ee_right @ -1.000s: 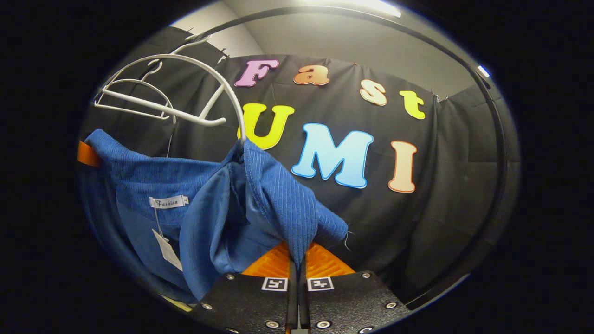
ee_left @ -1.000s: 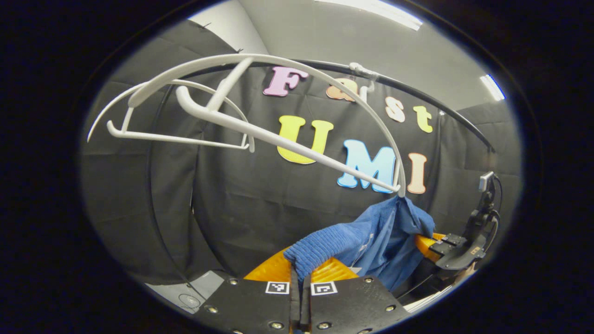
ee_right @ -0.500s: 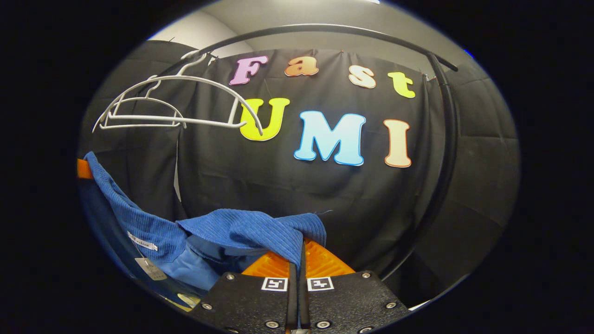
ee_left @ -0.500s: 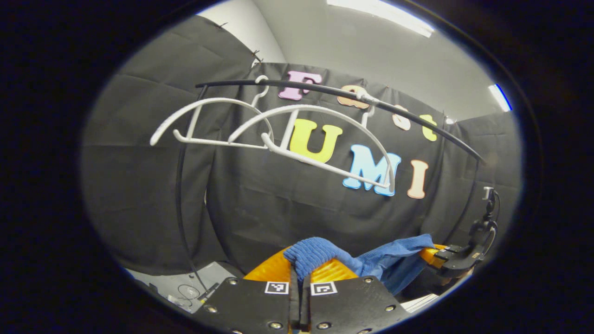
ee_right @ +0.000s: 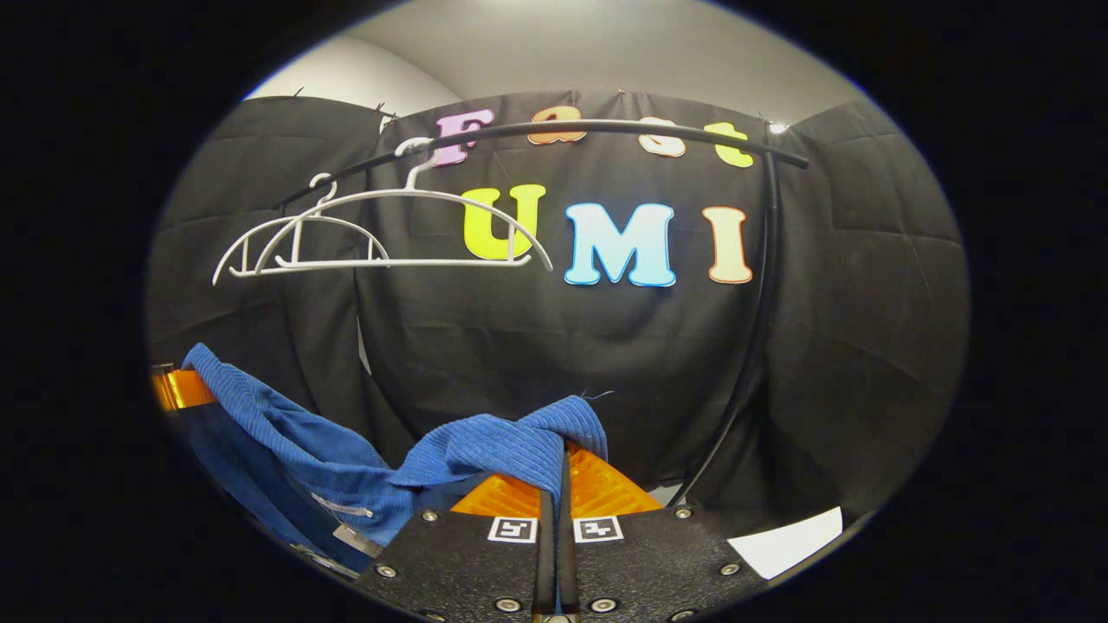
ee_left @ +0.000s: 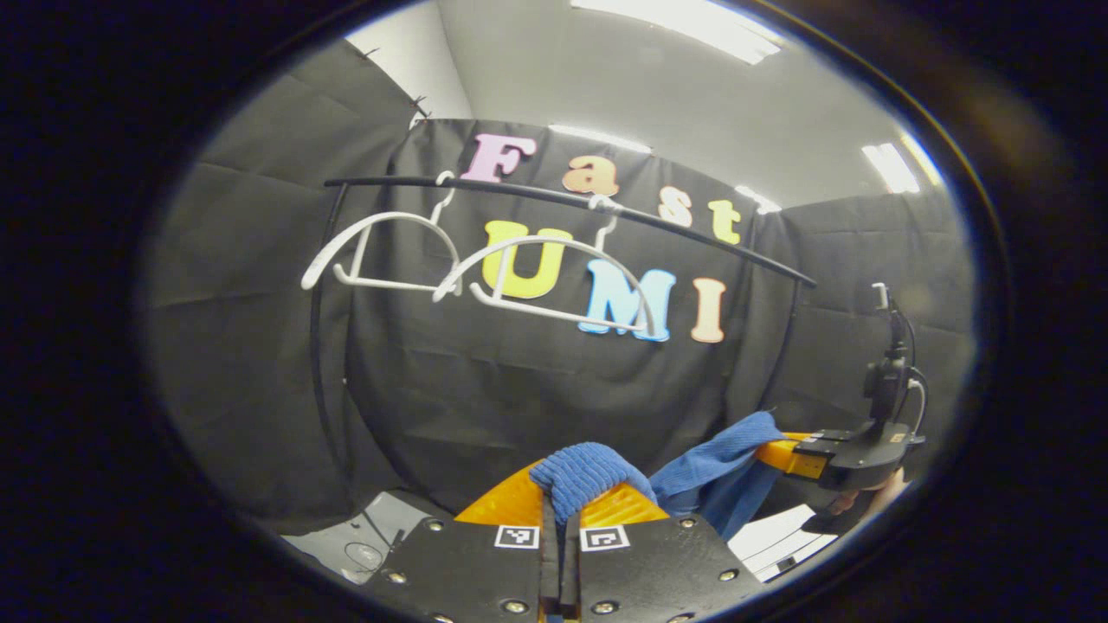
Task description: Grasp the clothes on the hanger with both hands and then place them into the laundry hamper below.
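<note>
1. The blue garment is off the hangers and slung between the two grippers, one bunched edge pinched in each, with a slack swag hanging between them.
2. The left gripper has its fingers closed tight on a fold of the cloth; the right gripper likewise clamps its own fold, with the cloth draping away to its left.
3. Above and ahead of both grippers, two white hangers hang bare on the black rail.
4. Judged step: the carry, with removal done and placing not yet done.
5. The next move calls for lowering both grippers together toward the hamper, whose position I cannot tell, then letting go.
</note>
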Available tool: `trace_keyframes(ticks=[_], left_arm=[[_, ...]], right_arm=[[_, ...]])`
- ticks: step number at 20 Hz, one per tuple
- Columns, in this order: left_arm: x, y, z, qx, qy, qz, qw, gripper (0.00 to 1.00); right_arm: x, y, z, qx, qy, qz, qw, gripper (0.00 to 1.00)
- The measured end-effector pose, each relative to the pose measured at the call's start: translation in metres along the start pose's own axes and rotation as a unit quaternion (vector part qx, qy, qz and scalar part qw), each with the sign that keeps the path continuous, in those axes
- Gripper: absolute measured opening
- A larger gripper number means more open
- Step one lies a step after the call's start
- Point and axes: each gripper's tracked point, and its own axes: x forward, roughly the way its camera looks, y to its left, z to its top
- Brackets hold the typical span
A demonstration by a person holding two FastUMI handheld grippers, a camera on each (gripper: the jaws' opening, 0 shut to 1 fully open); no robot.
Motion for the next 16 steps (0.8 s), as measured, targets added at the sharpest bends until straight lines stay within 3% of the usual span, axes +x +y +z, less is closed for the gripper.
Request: trace_keyframes(ticks=[3,4,7,10,16], left_arm=[[-0.011,-0.014,0.015,0.013,-0.001,-0.039,0.999,0.07],[-0.015,-0.017,0.021,0.010,-0.004,-0.052,0.999,0.02],[-0.025,-0.026,0.020,0.005,-0.009,-0.085,0.996,0.02],[-0.019,-0.012,-0.018,0.015,0.020,-0.086,0.996,0.06],[0.007,0.018,-0.145,-0.012,0.119,-0.061,0.991,0.02]], right_arm=[[-0.030,0.025,0.002,0.016,-0.010,-0.012,1.000,0.01],[-0.038,0.032,0.002,0.020,-0.011,-0.015,1.000,0.01],[-0.055,0.043,-0.007,0.029,-0.013,-0.027,0.999,0.01],[-0.055,0.051,-0.040,0.034,0.013,-0.034,0.999,0.01],[-0.035,0.059,-0.141,0.041,0.117,-0.038,0.992,0.02]])
